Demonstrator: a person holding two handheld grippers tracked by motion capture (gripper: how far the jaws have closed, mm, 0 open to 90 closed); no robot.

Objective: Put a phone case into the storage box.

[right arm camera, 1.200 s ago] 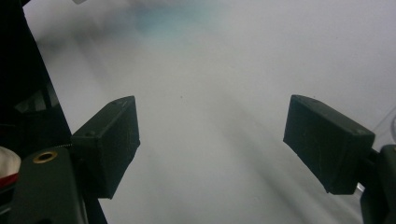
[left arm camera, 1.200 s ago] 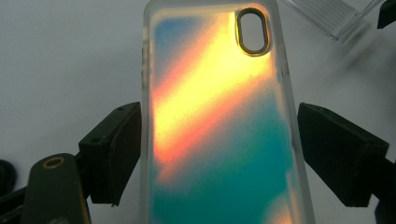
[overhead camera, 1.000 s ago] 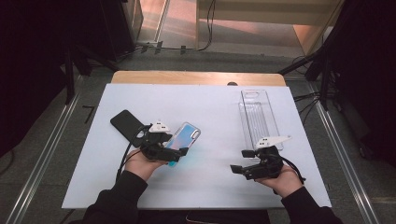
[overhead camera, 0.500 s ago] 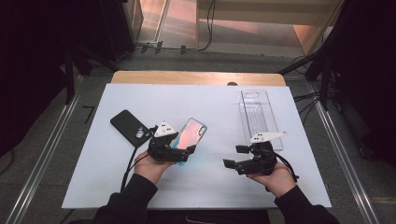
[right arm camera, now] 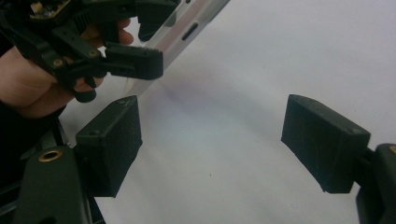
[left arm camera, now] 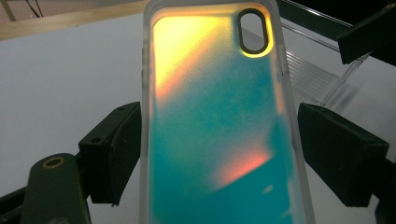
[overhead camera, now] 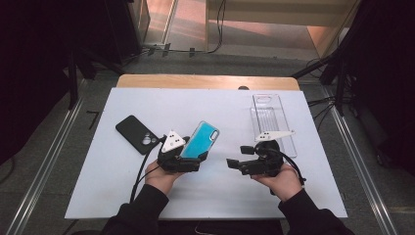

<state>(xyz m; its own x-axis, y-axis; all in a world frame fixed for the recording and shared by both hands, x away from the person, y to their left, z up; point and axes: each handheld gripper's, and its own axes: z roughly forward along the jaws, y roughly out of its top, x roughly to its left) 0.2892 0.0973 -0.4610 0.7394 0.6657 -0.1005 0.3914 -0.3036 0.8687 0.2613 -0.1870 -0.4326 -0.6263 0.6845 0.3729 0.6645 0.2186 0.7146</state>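
High view: we saw the left gripper [overhead camera: 188, 159] held just above the white table [overhead camera: 98, 171], with the teal phone case [overhead camera: 199, 140] tilted up off the surface and running away from the person, between its jaws. The black phone [overhead camera: 136, 133] lay flat on the table to the left of that gripper, close by but apart. The clear plastic tray [overhead camera: 271, 120] sat at the far right of the table, behind the right gripper [overhead camera: 235, 163].

Left gripper view: the case [left arm camera: 219, 126] sat between the two black jaws. The left jaw looked to touch the case edge; on the right we saw a thin gap between jaw and edge. We could not tell whether the jaws were pinching it or only bracketing it. The camera cutout was at the far end, with an orange-to-teal sheen across the back.

Right gripper view: the right gripper [right arm camera: 210, 140] had its jaws spread wide over bare table, nothing between them. The left hand [right arm camera: 35, 84] and its gripper with the case edge showed at top left.
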